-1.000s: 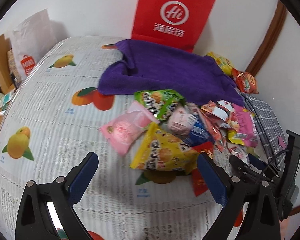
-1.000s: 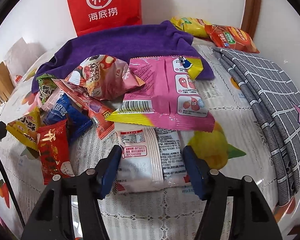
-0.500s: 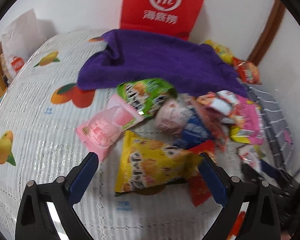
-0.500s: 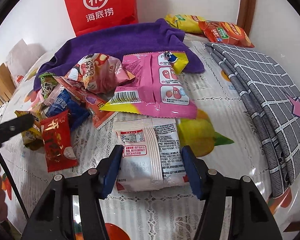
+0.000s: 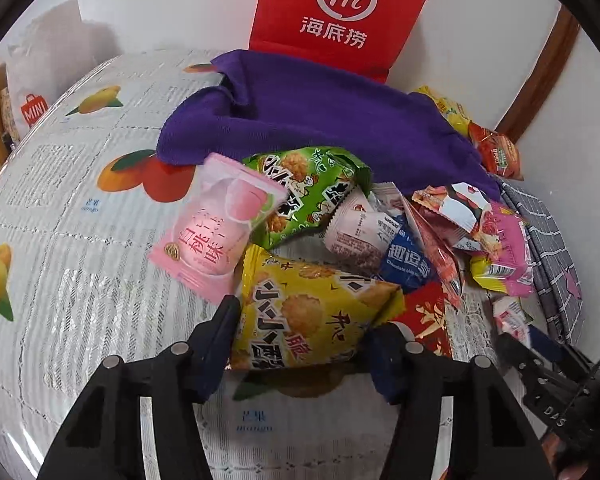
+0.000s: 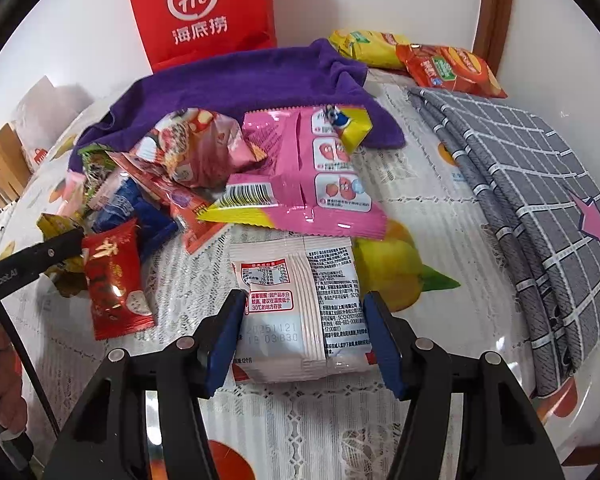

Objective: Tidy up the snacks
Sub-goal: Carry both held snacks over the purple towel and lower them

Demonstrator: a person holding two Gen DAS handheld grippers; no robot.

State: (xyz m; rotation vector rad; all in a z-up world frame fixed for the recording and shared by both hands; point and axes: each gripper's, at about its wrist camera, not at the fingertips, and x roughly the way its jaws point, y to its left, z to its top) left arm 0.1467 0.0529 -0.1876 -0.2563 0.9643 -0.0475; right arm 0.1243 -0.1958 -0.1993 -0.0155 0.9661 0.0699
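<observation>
The left gripper [image 5: 300, 344] had just been closing its jaws, which now pinched the near end of a yellow crinkled rice-cracker packet [image 5: 308, 312] lying on the lace-covered table [image 5: 80, 300]. The right gripper [image 6: 302, 332] clamped its jaws on a white plastic snack pouch [image 6: 300, 304], just below the pink foil packet [image 6: 312, 172].

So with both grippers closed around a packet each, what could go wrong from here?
The left gripper has just been closing on the puffy yellow packet, which may crush or slip out. The pink peach packet leans on its top edge, so lifting could drag it along. The right gripper grips the white packet, partly tucked under the pink sachet, which may shift.
</observation>
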